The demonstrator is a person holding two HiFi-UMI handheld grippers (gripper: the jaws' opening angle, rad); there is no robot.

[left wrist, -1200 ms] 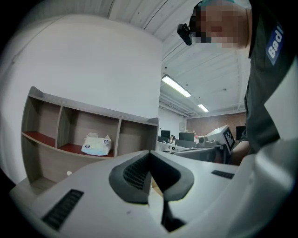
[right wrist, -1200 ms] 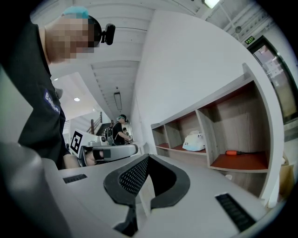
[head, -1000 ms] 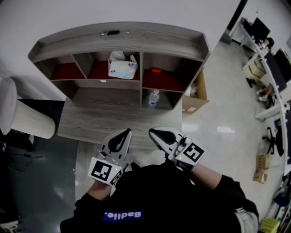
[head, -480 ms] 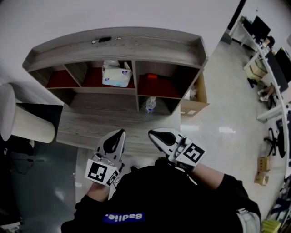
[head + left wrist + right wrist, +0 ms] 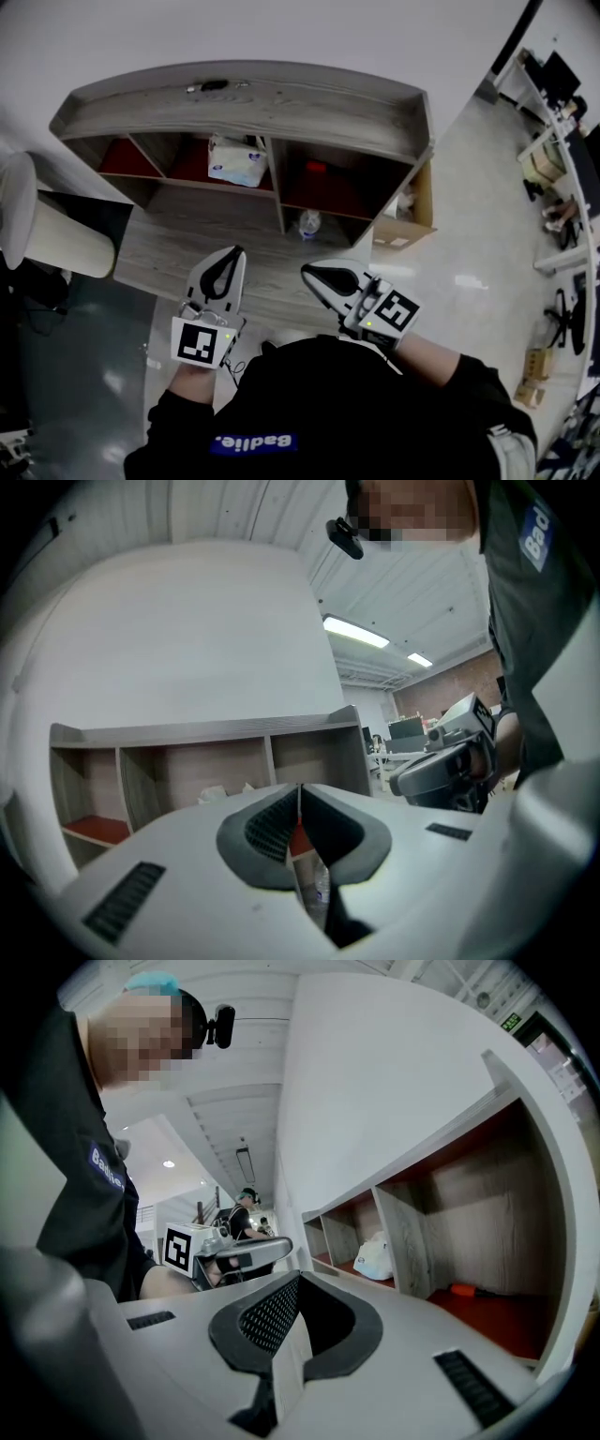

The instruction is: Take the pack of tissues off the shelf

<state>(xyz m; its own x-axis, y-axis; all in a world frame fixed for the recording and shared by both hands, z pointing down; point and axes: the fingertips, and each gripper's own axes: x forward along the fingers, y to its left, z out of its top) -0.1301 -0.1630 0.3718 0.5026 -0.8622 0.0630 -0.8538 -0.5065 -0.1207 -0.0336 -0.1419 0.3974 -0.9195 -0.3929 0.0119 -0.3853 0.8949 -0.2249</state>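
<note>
The pack of tissues (image 5: 234,161) is a white soft pack with blue print, lying in the middle upper compartment of the wooden shelf (image 5: 281,98). It shows again in the right gripper view (image 5: 378,1258), and its top peeks over my jaws in the left gripper view (image 5: 225,791). My left gripper (image 5: 232,251) is shut and empty, held over the low wooden ledge well short of the shelf. The right gripper (image 5: 307,272) is beside it, also shut with nothing in it. In each gripper view the jaws meet at the tip (image 5: 300,787) (image 5: 297,1279).
A water bottle (image 5: 308,223) stands in the lower compartment under the divider. A small orange thing (image 5: 317,168) lies on the red floor of the right compartment. A cardboard box (image 5: 403,220) sits at the shelf's right end, a white cylinder (image 5: 52,242) at its left.
My left gripper has moved left and a little toward the shelf, widening the gap between the two grippers. The right gripper has barely moved. Both stay shut.
</note>
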